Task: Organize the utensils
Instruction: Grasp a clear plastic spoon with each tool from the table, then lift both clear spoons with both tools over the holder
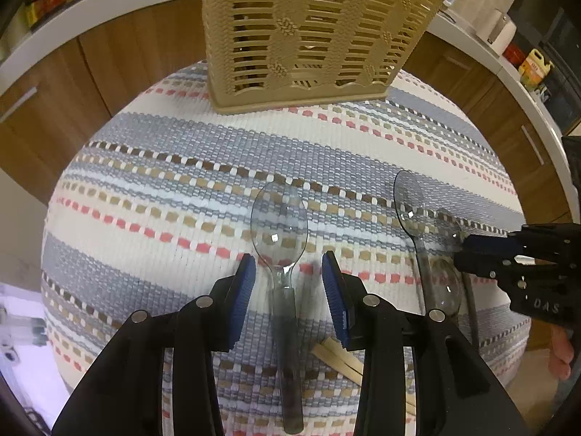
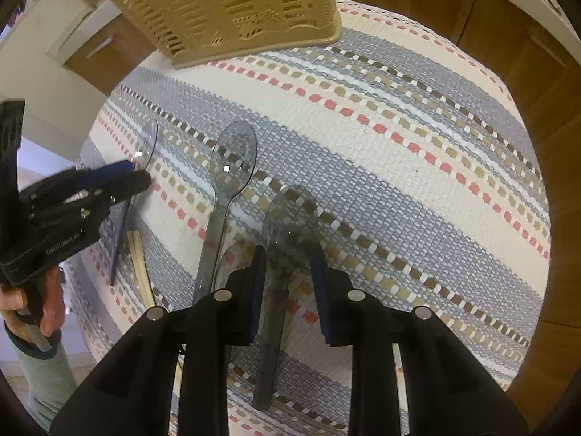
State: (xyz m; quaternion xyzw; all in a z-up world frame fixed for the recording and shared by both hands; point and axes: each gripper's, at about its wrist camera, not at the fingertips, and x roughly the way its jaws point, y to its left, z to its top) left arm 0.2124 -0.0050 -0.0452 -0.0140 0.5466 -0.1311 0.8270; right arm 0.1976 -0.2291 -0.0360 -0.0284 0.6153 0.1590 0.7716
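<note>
Several clear smoky plastic spoons lie on a striped woven mat (image 1: 152,181). My left gripper (image 1: 288,272) is open, its blue pads either side of one spoon (image 1: 279,221), not touching it. My right gripper (image 2: 288,258) is open, straddling the neck of another spoon (image 2: 287,218). A third spoon (image 2: 232,160) lies to its left, also in the left wrist view (image 1: 410,200). A tan slotted plastic basket (image 1: 308,32) stands at the mat's far edge, also in the right wrist view (image 2: 232,3). The right gripper shows in the left wrist view (image 1: 461,247), the left gripper in the right wrist view (image 2: 141,176).
Wooden chopsticks (image 1: 341,359) lie between the spoons, also in the right wrist view (image 2: 139,265). A further spoon bowl (image 1: 445,287) lies under the right gripper. Wooden cabinets (image 1: 109,58) and a white counter ring the table. Bottles (image 1: 533,69) stand on the counter at right.
</note>
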